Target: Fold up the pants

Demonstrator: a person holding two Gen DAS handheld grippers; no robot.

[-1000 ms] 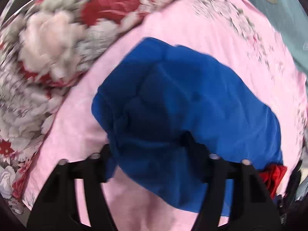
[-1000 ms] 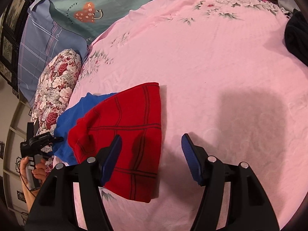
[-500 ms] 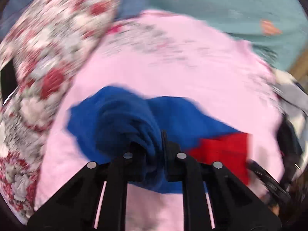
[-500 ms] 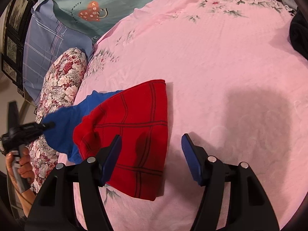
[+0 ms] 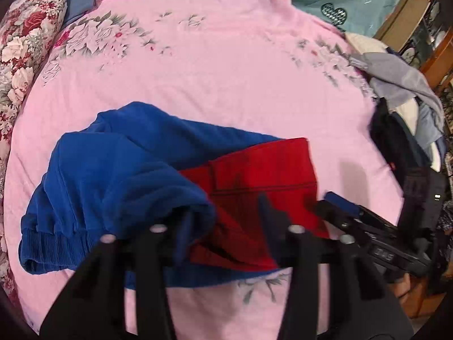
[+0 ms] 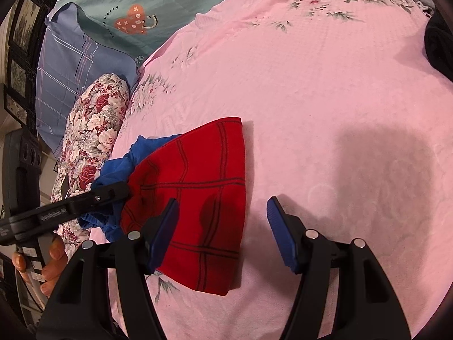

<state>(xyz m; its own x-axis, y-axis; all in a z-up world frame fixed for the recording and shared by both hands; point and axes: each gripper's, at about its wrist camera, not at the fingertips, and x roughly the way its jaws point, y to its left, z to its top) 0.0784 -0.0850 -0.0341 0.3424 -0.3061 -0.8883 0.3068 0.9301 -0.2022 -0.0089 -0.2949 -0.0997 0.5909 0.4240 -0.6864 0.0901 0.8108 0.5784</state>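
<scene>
Pants (image 5: 136, 170) lying crosswise, blue over red, left claw (image 5: 223, 221) reopening, right claw (image 6: 223, 229) open.

Two black plastic two-finger grippers were seen: the right gripper (image 6: 222, 231) was fitted with ribbed blue pads (image 6: 280, 233) and round silver screws (image 6: 311, 234); white embossed lettering was borne by the left gripper (image 6: 113, 194)

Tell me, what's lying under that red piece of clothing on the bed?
Blue fabric sticks out from beneath the red part, on the pink sheet. How far it runs underneath is covered.
</scene>
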